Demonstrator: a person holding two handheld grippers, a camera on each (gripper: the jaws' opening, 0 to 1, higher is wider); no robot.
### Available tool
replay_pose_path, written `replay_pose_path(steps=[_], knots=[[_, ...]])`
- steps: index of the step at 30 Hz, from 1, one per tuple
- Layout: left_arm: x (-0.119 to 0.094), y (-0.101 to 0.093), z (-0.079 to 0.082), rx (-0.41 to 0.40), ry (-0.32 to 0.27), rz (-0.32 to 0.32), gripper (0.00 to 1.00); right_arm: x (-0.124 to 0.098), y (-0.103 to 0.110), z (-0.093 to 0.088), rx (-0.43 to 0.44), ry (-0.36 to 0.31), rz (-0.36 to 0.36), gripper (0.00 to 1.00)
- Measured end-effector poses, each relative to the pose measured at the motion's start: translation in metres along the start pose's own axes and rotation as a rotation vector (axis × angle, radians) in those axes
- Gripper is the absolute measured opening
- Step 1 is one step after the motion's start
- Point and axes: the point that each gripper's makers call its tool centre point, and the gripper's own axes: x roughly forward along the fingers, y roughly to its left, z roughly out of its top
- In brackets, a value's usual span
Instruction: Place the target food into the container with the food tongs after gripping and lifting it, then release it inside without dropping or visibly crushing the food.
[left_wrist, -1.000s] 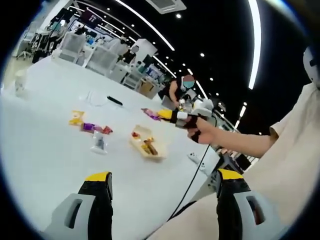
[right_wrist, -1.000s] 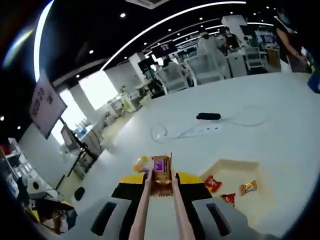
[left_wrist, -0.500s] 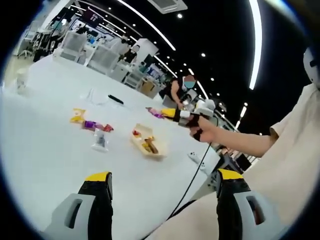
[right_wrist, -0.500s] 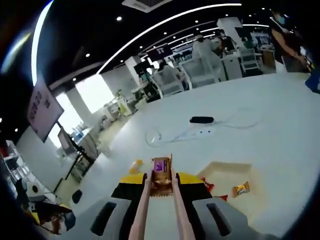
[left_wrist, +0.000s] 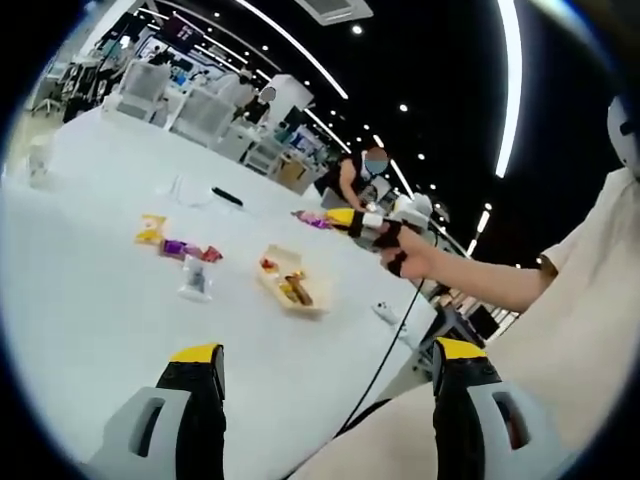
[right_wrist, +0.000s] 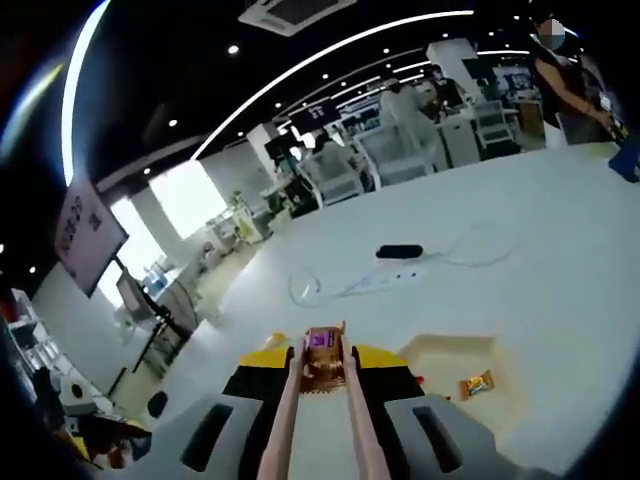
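One wrapped snack bar (right_wrist: 322, 360), brown with a purple patch, is pinched between the two pinkish arms of the food tongs (right_wrist: 290, 420), which the right gripper (right_wrist: 320, 372) squeezes shut, held in the air above the white table (right_wrist: 560, 240). Just right of and below the tong tips sits one shallow beige container (right_wrist: 450, 352) with an orange-wrapped snack (right_wrist: 476, 384) inside; in the left gripper view the container (left_wrist: 285, 288) holds a few wrapped pieces, too small to count. About four loose snacks (left_wrist: 175, 243) lie in a row left of it, with one clear packet (left_wrist: 196, 280) nearer. A black device and white cable (right_wrist: 400, 262) lie farther off. The left gripper (left_wrist: 315, 400) hovers with jaws spread wide apart, broad bare tabletop before it.
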Motion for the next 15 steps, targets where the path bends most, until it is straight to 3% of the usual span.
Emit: replay_pose_path(steps=[15], knots=[[0.003,-0.002,-0.003,-0.001,0.011,-0.006,0.85,-0.017,-0.018,0.002,0.037,-0.026,-0.037,0.22]])
